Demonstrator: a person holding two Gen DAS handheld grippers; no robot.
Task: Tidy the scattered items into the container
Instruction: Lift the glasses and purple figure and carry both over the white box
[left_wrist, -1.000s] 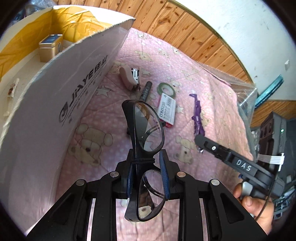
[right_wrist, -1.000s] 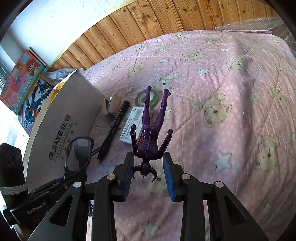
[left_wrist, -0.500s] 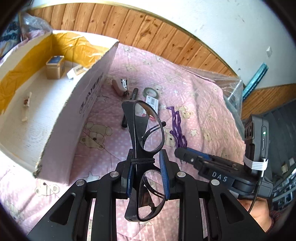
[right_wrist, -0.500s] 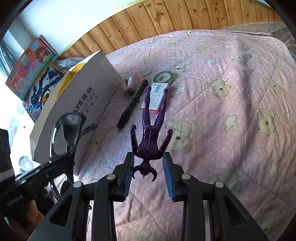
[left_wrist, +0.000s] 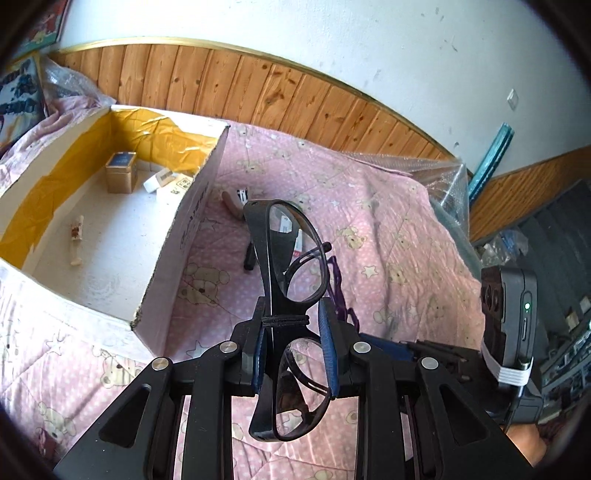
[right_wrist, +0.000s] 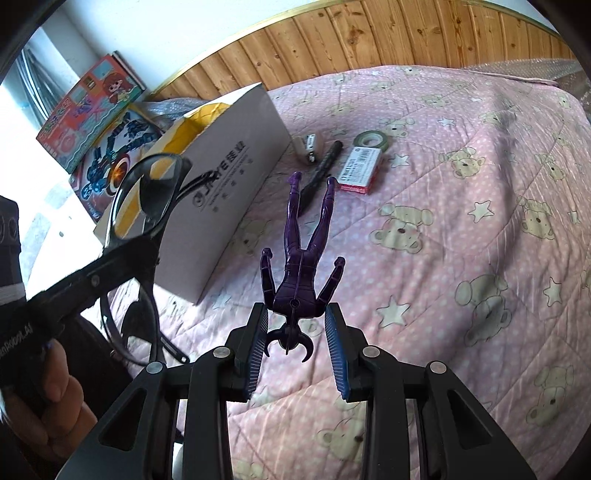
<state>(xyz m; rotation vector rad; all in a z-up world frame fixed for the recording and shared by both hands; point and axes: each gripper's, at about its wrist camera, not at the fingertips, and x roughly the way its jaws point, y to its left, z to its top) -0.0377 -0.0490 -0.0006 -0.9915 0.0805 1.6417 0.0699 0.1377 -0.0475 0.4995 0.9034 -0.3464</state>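
My left gripper (left_wrist: 293, 321) is shut on a pair of black-framed glasses (left_wrist: 284, 258), pinched at the bridge and held up in the air. One lens sticks out past the fingertips. The open white cardboard box (left_wrist: 177, 236) with yellow lining lies below and to its left. My right gripper (right_wrist: 297, 314) is shut on a purple action figure (right_wrist: 299, 273), gripped at the shoulders with its legs pointing away. It hangs above the pink bear-print bedspread (right_wrist: 461, 206), to the right of the box (right_wrist: 229, 184). The glasses (right_wrist: 147, 192) also show at the left of the right wrist view.
A stapler (right_wrist: 308, 146), a black pen (right_wrist: 321, 166), a green tape roll (right_wrist: 371, 140) and a red-edged card pack (right_wrist: 360, 170) lie beside the box. Inside it are a small brown carton (left_wrist: 120, 173) and a little tube (left_wrist: 75, 236). Wood panelling backs the bed.
Both grippers have risen and drawn back from the items, each keeping its hold. The left view now looks down into the box; the box and loose items appear farther off.
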